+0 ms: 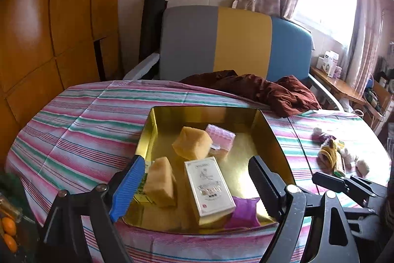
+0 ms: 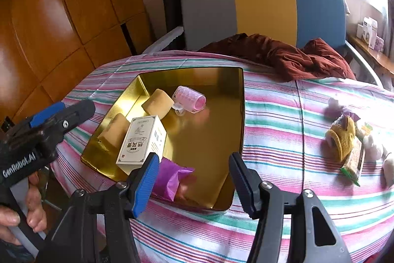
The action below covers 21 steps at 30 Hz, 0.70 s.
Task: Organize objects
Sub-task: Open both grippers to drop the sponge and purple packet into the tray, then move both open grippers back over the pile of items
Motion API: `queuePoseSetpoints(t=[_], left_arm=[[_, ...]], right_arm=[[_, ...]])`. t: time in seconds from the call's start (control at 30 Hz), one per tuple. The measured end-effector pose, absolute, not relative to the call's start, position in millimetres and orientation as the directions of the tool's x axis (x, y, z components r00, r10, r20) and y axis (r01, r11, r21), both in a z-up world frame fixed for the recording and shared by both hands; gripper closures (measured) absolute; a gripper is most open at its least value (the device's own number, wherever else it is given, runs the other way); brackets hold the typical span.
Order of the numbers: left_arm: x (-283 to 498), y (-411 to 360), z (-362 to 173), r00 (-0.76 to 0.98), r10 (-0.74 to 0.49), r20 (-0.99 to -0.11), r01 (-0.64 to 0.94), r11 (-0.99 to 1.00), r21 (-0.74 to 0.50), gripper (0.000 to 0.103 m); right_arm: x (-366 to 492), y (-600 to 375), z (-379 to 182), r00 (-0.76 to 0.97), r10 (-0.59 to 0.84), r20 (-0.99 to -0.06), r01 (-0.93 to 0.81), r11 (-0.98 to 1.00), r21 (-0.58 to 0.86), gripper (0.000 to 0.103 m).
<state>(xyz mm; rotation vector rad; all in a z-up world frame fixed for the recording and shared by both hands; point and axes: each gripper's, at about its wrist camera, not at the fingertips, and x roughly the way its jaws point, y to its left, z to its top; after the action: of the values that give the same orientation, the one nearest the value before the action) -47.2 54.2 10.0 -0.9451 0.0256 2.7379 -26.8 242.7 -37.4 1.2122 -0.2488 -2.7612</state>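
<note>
A gold tin tray (image 1: 270,130) lies on the striped bedsheet. In it are two yellow blocks (image 1: 192,146) (image 1: 161,183), a pink hair roller (image 1: 221,139), a white printed box (image 1: 209,189) and a purple packet (image 1: 243,212). My left gripper (image 1: 197,160) hangs open above the tray's near half, with nothing pressed between its pads. In the right wrist view my right gripper (image 2: 194,157) is open over the tray's (image 2: 209,139) near edge. The purple packet (image 2: 172,176) lies just inside its blue finger and the white box (image 2: 142,139) just beyond. A hand holds the left gripper (image 2: 61,112) at the left.
Loose small items lie on the sheet to the right: a yellow knitted piece (image 2: 342,137), a green-edged snack packet (image 2: 354,159) and white fluffy bits. A maroon cloth (image 2: 295,56) is bunched below the grey, yellow and blue headboard (image 2: 261,9). Orange fruits (image 1: 8,226) sit at the lower left.
</note>
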Motion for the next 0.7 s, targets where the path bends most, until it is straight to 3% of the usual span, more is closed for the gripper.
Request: queuePoseSetpoints(t=[0.7], left_arm=[[-30,81,3,-0.742,0.236,-0.627,-0.293,-0.956,-0.013,0.017]], right_arm=[[-7,292,-32,-0.705,-0.131,-0.697,-0.057,-0.969,0.240,0.043]])
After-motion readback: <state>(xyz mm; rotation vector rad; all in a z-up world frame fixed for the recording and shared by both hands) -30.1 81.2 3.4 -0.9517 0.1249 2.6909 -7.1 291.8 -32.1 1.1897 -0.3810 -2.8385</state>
